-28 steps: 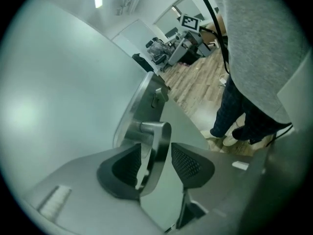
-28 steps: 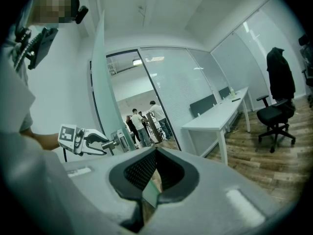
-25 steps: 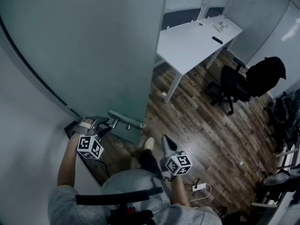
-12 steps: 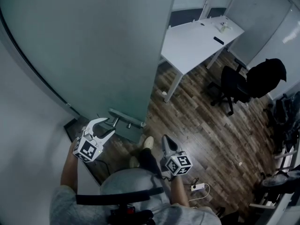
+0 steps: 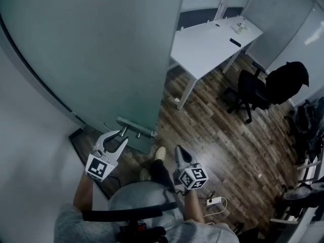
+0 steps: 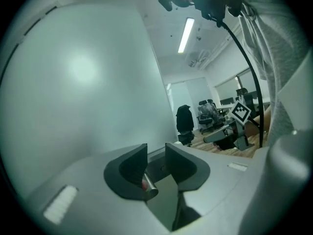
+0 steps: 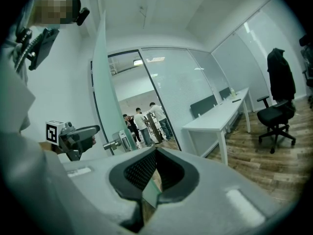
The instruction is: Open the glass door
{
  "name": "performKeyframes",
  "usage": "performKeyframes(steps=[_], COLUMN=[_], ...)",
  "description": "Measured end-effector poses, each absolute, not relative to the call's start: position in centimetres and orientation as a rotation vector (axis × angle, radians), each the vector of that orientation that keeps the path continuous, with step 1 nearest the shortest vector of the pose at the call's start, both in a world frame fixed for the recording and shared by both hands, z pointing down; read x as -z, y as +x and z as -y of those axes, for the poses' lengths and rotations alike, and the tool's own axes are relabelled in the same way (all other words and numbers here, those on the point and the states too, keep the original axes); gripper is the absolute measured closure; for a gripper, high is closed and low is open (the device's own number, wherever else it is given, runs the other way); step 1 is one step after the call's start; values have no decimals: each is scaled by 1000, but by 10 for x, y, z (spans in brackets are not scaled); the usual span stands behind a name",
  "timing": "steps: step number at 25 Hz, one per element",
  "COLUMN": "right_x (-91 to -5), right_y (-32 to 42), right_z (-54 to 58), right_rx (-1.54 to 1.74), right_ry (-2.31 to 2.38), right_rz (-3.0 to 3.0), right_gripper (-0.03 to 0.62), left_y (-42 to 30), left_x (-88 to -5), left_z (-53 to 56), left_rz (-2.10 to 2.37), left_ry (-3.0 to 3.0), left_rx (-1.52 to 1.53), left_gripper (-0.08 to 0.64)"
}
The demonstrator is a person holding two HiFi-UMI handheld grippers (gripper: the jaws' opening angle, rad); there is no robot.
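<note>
At the free edge of the frosted glass door (image 5: 101, 49), the metal door handle (image 5: 132, 127) is being seen projecting toward the person. The left gripper (image 5: 117, 137) is being held roughly level at it, with its jaws straddling the handle's end. Left gripper view: the left gripper (image 6: 155, 153) is being shown with its jaws about half apart, having just been closing. The door handle (image 6: 149, 186) is lying between them, deep in the gap, its round end touching the pad (image 6: 132, 165) at that view's left. A dark gap is being left on the other side, so no clamp on the handle is being recorded. The glass door (image 6: 83, 82) is filling that view's left half. The right gripper (image 5: 178, 151) is being held beside the person's body, well apart from the handle, above the wooden floor (image 5: 217, 135). Right gripper view: the right gripper (image 7: 155, 153) is being shown with its jaws closed tip to tip and nothing between them. The glass door (image 7: 104, 92) is being seen almost edge-on, with the door handle (image 7: 111, 144) just beside the left gripper (image 7: 78, 132). People (image 7: 146, 116) are standing beyond the door. A white desk (image 5: 212, 39) is standing past the door's edge. An office chair (image 5: 248, 92) is standing near it, with a dark jacket (image 5: 286, 80) hanging just behind the chair.
</note>
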State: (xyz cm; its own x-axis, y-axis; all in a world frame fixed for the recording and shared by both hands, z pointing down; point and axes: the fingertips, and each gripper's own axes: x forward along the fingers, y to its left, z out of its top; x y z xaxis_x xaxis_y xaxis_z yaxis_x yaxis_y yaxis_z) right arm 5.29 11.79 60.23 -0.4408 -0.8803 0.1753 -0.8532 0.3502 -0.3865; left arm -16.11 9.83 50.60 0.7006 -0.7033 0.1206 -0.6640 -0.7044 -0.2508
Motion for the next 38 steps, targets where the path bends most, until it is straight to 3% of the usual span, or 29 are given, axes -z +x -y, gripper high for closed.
performKeyframes(steps=[15,38], right_x=[-592,-585], right_y=[52,42], right_z=[-124,-128], right_rx=[648,629], right_ry=[-1632,-1607], right_rz=[-2492,-2532], right_gripper=[591,591], left_y=[-136,-125], left_x=[-512,-532], left_z=[-116,-129], left_rz=[-1186,-1162], left_ry=[-2825,-2876], left_rx=[158,189], left_gripper=[555,557])
